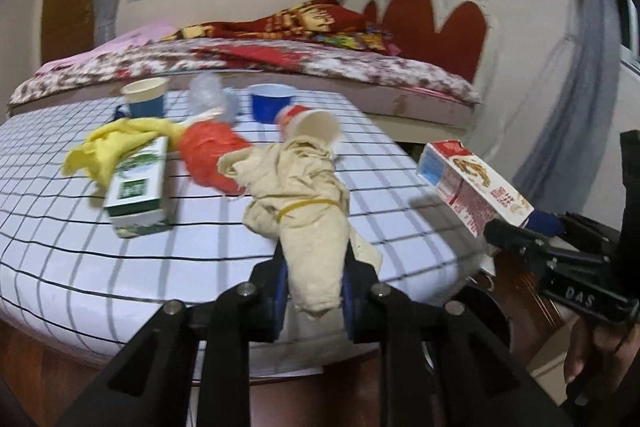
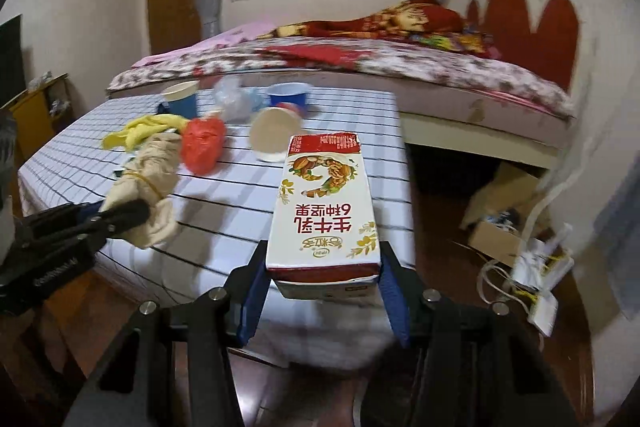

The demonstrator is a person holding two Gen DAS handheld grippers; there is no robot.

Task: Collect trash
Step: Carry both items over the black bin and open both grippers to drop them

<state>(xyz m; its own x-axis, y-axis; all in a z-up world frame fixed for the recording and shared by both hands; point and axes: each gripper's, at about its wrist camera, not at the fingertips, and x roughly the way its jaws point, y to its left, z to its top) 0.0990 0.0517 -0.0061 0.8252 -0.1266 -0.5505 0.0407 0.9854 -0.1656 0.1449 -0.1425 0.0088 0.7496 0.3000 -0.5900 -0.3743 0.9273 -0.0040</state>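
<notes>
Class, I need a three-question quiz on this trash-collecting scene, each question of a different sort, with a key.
1. True or false: the left tongs are shut on the beige cloth bundle.
2. What do the right tongs hold? A) green carton B) red-and-white milk carton C) blue cup
3. Name the colour of the crumpled bag lying beside the green-and-white carton on the checked tablecloth.

Key: 1 true; 2 B; 3 orange-red.
</notes>
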